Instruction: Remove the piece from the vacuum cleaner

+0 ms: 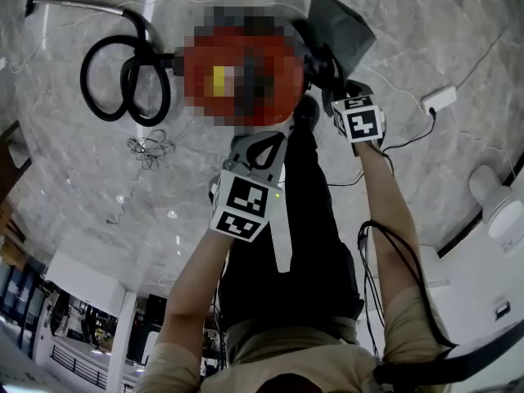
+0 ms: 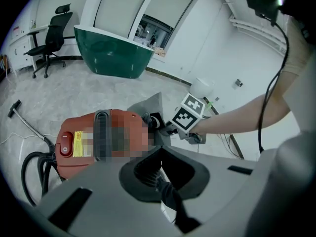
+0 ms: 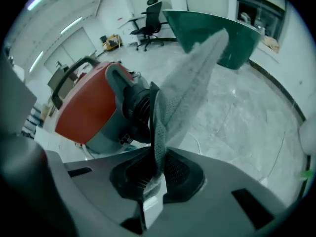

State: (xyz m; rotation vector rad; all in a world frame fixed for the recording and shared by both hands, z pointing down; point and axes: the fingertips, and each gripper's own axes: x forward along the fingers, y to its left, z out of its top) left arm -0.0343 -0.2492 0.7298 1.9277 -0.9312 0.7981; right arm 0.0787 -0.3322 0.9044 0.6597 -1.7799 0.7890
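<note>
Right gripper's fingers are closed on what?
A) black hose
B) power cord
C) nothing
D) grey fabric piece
D: the right gripper view shows the right gripper clamped on the grey fabric piece coming off the end of the red vacuum cleaner.

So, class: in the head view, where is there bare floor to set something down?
Bare floor lies below the cord tangle, left of the person's left arm; more lies between the grey fabric bag and the white plug block. It is crowded round the vacuum cleaner and its coiled hose.
</note>
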